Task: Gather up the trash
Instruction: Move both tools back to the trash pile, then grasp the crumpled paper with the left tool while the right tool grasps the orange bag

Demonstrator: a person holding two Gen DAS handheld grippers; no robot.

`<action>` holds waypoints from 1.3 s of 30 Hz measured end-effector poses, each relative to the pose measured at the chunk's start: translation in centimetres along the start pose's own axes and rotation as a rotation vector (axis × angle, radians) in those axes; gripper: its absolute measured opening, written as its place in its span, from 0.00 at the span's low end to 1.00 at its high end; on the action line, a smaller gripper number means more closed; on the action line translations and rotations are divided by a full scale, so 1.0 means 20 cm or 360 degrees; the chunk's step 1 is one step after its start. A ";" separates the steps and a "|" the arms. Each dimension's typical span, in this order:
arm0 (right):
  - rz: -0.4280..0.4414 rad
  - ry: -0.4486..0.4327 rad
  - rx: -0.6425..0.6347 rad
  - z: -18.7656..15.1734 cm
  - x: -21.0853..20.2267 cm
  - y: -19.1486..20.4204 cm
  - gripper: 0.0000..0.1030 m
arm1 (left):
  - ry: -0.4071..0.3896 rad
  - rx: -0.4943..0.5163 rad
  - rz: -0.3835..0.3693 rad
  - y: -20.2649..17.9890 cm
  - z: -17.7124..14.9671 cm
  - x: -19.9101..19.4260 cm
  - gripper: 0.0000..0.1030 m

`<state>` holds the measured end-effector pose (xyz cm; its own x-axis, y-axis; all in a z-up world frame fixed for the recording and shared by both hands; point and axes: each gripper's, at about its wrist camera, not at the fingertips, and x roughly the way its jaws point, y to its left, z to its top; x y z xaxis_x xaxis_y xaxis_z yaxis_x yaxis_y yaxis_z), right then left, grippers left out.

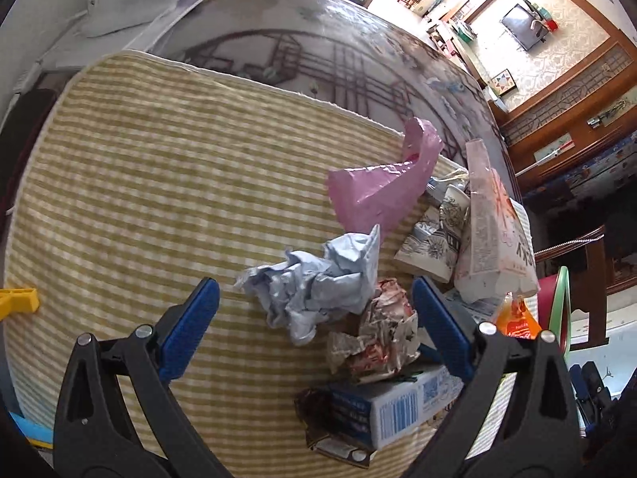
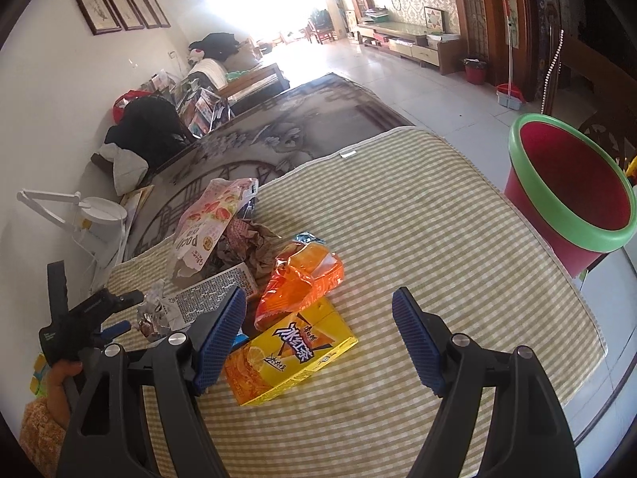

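Note:
Trash lies in a heap on a yellow checked mat point(image 1: 139, 183). In the left wrist view my left gripper point(image 1: 314, 292) is open and empty, its jaws on either side of a crumpled blue paper point(image 1: 314, 283) and a crumpled printed wrapper point(image 1: 382, 330). A blue-white carton point(image 1: 394, 406), a pink plastic bag point(image 1: 382, 187), paper cups point(image 1: 434, 235) and a tall snack bag point(image 1: 493, 239) lie around. In the right wrist view my right gripper point(image 2: 318, 310) is open and empty above a yellow drink carton point(image 2: 290, 358) and an orange wrapper point(image 2: 302, 279). The left gripper point(image 2: 95, 310) shows at the left.
A red bin with a green rim point(image 2: 573, 195) stands just off the mat's right edge point(image 2: 557, 263). A white lamp point(image 2: 79, 215) and a patterned rug point(image 2: 278, 131) lie beyond the mat. A yellow object point(image 1: 18, 298) sits at the mat's left edge.

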<state>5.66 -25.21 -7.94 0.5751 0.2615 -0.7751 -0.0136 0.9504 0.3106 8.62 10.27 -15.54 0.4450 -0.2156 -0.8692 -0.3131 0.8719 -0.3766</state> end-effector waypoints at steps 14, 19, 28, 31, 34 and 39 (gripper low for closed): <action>0.0031 0.0009 -0.0072 0.01 0.04 0.08 0.71 | -0.0086 -0.0021 -0.0004 0.02 0.00 -0.06 0.44; 0.0108 0.0098 0.0107 0.04 0.14 0.02 0.71 | -0.0238 0.0165 0.0109 -0.02 -0.10 -0.20 0.44; 0.0196 0.0204 0.0216 0.04 0.30 0.03 0.40 | -0.0378 0.0232 0.0151 -0.05 -0.15 -0.34 0.45; 0.0224 0.0251 0.0242 0.04 0.34 0.02 0.16 | -0.0397 0.0253 0.0138 -0.08 -0.16 -0.37 0.45; 0.0211 0.0185 0.0226 0.05 0.29 0.01 0.09 | -0.0404 0.0274 0.0128 -0.12 -0.17 -0.37 0.45; 0.0201 0.0056 0.0151 0.10 0.18 0.03 0.09 | -0.0405 0.0304 0.0105 -0.18 -0.19 -0.38 0.45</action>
<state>9.32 -24.16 -9.39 0.5445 0.3854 -0.7450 -0.0058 0.8899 0.4562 3.19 7.18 -8.74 0.6320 -0.0598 -0.7727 -0.1960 0.9522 -0.2341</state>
